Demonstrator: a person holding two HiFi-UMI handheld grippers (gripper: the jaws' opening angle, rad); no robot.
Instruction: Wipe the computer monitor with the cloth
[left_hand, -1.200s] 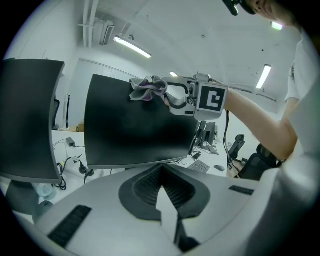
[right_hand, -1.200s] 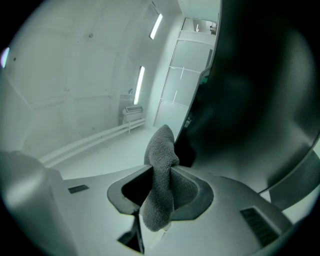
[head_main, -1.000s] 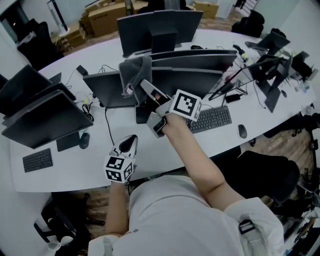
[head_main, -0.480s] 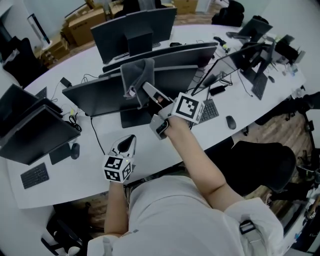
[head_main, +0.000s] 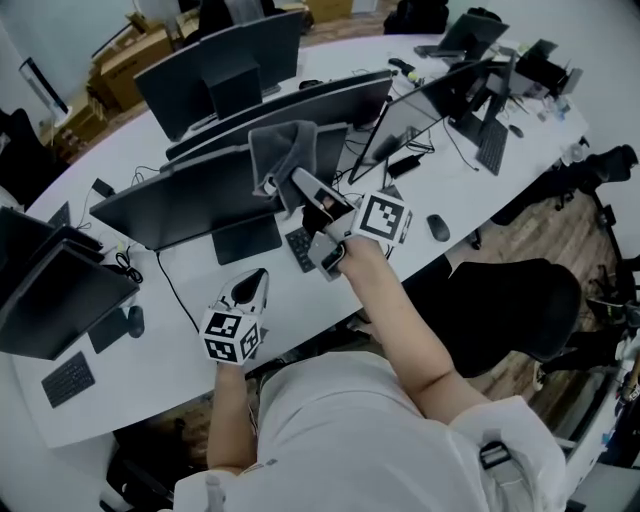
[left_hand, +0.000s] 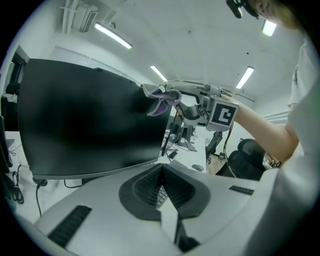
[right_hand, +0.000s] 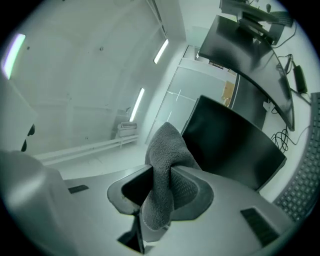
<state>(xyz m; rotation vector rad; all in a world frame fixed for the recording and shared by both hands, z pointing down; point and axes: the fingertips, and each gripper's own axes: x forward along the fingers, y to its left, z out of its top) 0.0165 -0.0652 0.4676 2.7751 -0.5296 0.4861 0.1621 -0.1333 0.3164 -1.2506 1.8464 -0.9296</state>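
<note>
**Desk** (head_main: 170, 300): white, curved, beneath both tools and crowded with screens.

**Monitor** (left_hand: 85, 120): dark, upright on its stand, directly ahead of the left gripper (left_hand: 161, 187). Judged fragile and liable to rock, so light pressure only.

**Cloth** (right_hand: 162, 150): grey, and judged soft, limp and light. The right gripper (right_hand: 162, 185) pinches it at a mid fold. The loose end flops beyond the tips, at the monitor's upper right corner. The present hold looks adequate.

**Left gripper:** jaws pressed together on nothing, held low, well short of the screen.

**Room:** the broad panel lies open to the left of the cloth. A second monitor (head_main: 405, 120) stands close on the right gripper's right.
</note>
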